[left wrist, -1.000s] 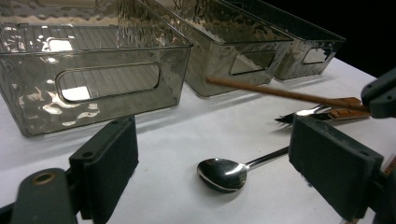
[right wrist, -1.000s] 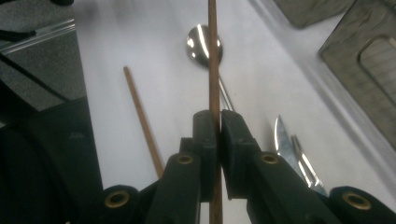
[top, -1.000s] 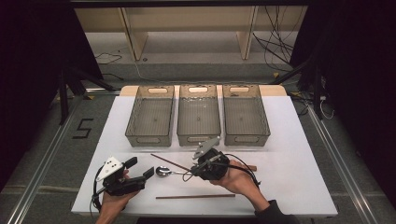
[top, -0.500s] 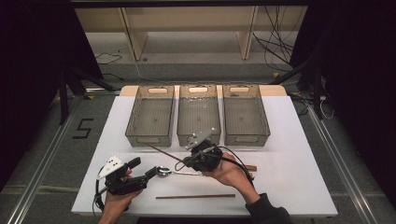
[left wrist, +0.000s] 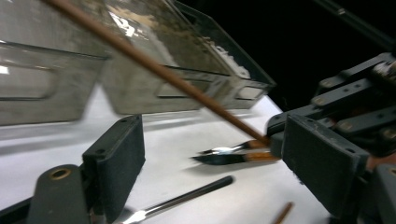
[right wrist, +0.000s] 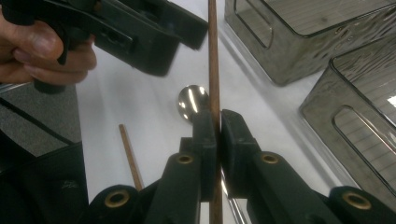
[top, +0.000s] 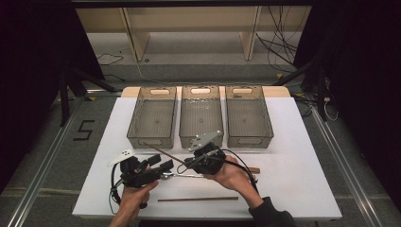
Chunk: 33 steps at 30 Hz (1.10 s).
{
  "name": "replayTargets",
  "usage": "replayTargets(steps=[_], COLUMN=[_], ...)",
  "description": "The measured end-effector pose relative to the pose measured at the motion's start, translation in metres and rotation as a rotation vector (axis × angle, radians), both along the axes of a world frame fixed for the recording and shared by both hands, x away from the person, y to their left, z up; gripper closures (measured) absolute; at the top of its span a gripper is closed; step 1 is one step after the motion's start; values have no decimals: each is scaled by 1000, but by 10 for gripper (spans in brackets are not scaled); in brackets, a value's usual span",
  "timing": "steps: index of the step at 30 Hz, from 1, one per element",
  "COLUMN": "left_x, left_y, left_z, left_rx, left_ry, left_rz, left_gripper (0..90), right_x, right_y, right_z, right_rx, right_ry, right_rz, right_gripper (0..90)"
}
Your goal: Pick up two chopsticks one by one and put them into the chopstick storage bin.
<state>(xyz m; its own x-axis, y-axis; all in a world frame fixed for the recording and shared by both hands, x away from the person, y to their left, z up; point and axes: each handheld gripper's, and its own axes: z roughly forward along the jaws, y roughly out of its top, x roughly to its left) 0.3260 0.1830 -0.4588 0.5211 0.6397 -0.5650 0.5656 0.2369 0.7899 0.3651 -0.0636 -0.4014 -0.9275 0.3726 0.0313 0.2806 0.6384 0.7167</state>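
The right gripper [right wrist: 215, 126] has its jaws clamped on a brown stick [right wrist: 214, 60]. The left gripper [left wrist: 210, 158] has its jaws apart, just closing a little, with the spoon [left wrist: 182, 199] lying between them.

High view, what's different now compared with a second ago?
The right gripper, shut on a brown chopstick, has lifted it off the table and moved left, so the stick slants up toward the left bin. The left gripper has shifted right toward the spoon, its jaws just closing a little, nothing pinched between them. The second chopstick and the three bins stayed put.
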Motion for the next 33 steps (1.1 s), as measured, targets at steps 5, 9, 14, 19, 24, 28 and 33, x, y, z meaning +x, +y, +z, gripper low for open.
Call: replayTargets(steps=[5, 9, 14, 19, 24, 28, 33], left_x=[5, 10, 12, 13, 14, 17, 16], left_y=[-9, -11, -9, -8, -4, -3, -6], left_z=[4, 4, 3, 0, -1, -1, 6], left_rx=[-53, -121, -157, -202, -257, -300, -283], left_ry=[26, 56, 71, 94, 104, 113, 98], left_rz=[-24, -29, -32, -44, -55, -91, -121], left_gripper=[289, 428, 522, 634, 716, 795, 844], right_x=[-3, -4, -4, -5, -5, -5, -6], right_y=[0, -1, -3, -4, -5, -8, -10], right_z=[0, -1, -2, -1, -1, -2, -5], right_rx=[22, 34, 41, 51, 63, 87, 85], right_ry=[-8, -15, -17, -19, -21, -14, -17], right_rz=[1, 2, -4, -2, 0, 5, 6], right_gripper=[856, 856, 856, 856, 855, 854, 840])
